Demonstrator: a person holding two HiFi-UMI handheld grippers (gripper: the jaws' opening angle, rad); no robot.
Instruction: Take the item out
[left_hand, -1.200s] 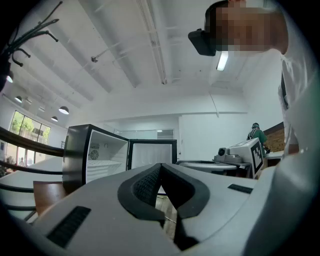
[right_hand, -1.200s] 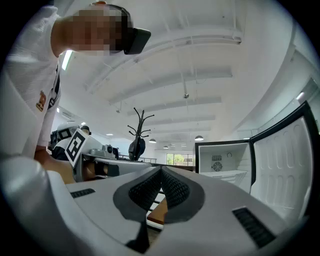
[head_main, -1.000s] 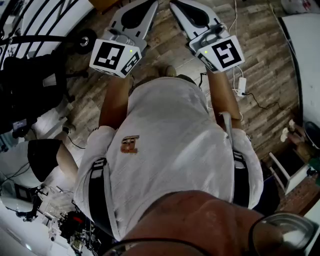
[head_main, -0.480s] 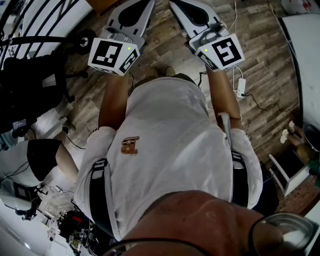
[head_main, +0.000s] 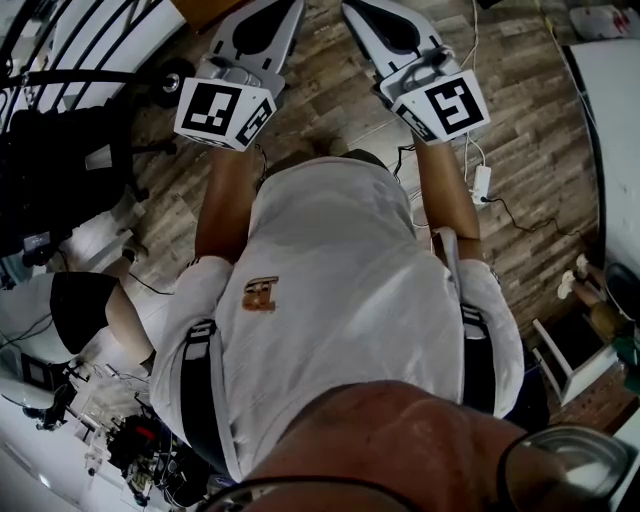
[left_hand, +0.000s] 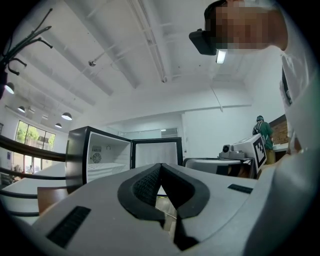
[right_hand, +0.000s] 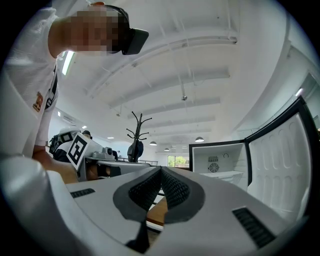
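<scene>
A small black fridge (left_hand: 95, 160) stands ahead with its door (left_hand: 158, 152) swung open and a white inside; I can make out no item in it. The right gripper view shows the same fridge (right_hand: 220, 162) with its door (right_hand: 285, 155) at the right. My left gripper (left_hand: 160, 166) is shut with nothing between its pads. My right gripper (right_hand: 161, 170) is shut and empty too. In the head view the left gripper (head_main: 283, 6) and the right gripper (head_main: 352, 8) are held out side by side over the wood floor, their tips at the frame's top edge.
A power strip (head_main: 478, 183) with cables lies on the floor at the right. A black wheeled stand (head_main: 160, 80) is at the left, a white table (head_main: 615, 90) at the right. A coat stand (right_hand: 136, 135) rises behind. Another person (left_hand: 263, 134) stands far off.
The floor and the power strip have slid down the head view while both grippers edged toward the top edge. Both stay shut.
</scene>
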